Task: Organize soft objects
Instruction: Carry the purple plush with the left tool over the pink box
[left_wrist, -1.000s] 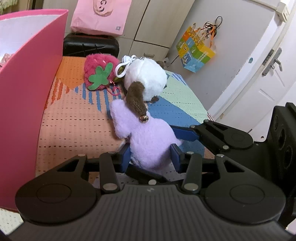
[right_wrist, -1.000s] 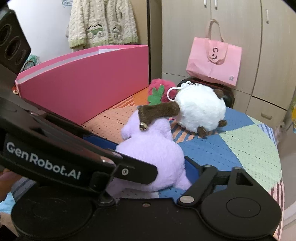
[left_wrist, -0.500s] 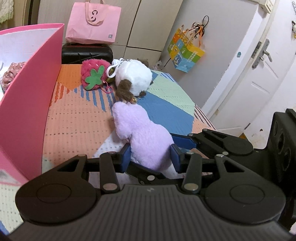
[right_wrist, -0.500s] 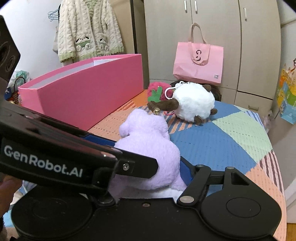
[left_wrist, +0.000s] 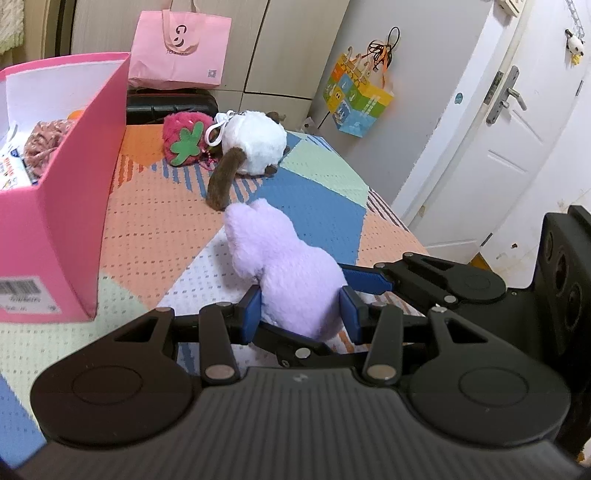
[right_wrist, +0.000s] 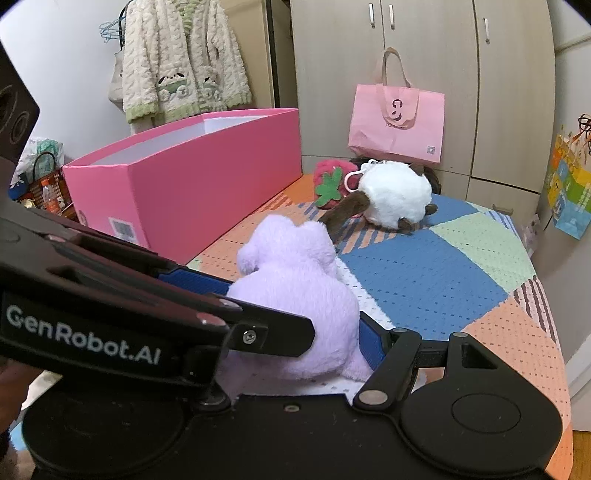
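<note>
so both grippers are on the same purple plush toy, which sits low over the patchwork bedspread near the close edge of the bed. the left gripper has its two blue pads pressed into the toy's near end, one on each side, so it is clamped on it. the right gripper comes in from the side; its blue fingers lie along the toy's flanks with the fur bulging against them, and it looks to be gripping the toy too. its jaws have just been closing a little, with the toy between them.

to the left stands a tall pink box, open on top, with some soft bits already lying inside it. the purple toy is outside the box, just to its right. farther back on the bed a white round plush with a long brown ear lies touching a red strawberry plush. behind those, off the bed, a pink paper bag stands on a dark case by the wardrobe.
</note>
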